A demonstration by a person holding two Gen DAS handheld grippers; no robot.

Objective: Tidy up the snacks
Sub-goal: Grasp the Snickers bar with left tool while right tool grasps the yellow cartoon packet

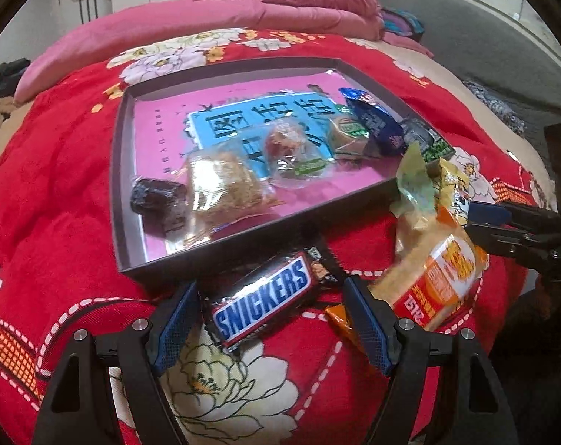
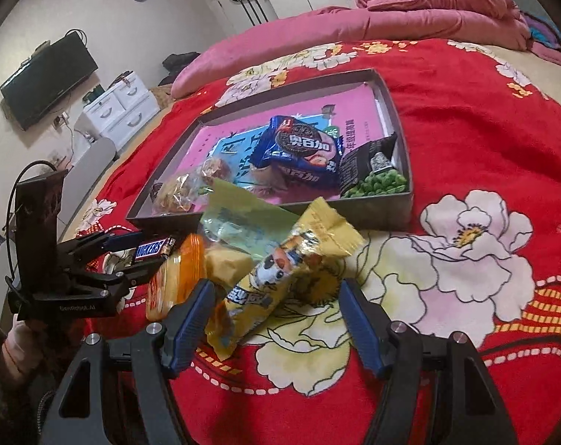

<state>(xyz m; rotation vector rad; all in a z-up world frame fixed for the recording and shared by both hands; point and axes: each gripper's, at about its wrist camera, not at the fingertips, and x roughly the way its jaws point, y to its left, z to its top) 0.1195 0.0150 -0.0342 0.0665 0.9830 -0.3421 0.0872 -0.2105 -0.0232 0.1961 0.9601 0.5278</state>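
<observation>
— Two claws, two snacks: how far along are you?

— Partway, I'd judge. Six or so packets already lie in the dark shallow box [image 1: 122,170] on the bed's red flowered blanket [image 1: 58,148]; a few wait in front of its near wall. My left claw [image 1: 269,328] is spread wide around the Snickers bar [image 1: 262,302], pads either side but not pressing, so nothing is held yet. My right claw [image 2: 273,319] is likewise well open, straddling the yellow wafer packet [image 2: 276,278] with a cartoon animal on it; it has no grip either.

— What does the next move call for?

— Lower each a little, close on the wrappers across their narrow width, then lift over the box wall and set them down in bare space at the left end. The orange cracker pack [image 1: 436,282] and the pale green packet [image 2: 243,215] lean against the yellow one, so I'd expect them to shift.

— Any writing legible?

— "SNICKERS" in white on blue. The blue cookie packs [image 2: 299,148] carry Chinese characters and an Oreo-style picture. The black pea packet [image 2: 373,170] has print too small to read. The left claw's body reads "GenRobot.AI", I think.
</observation>
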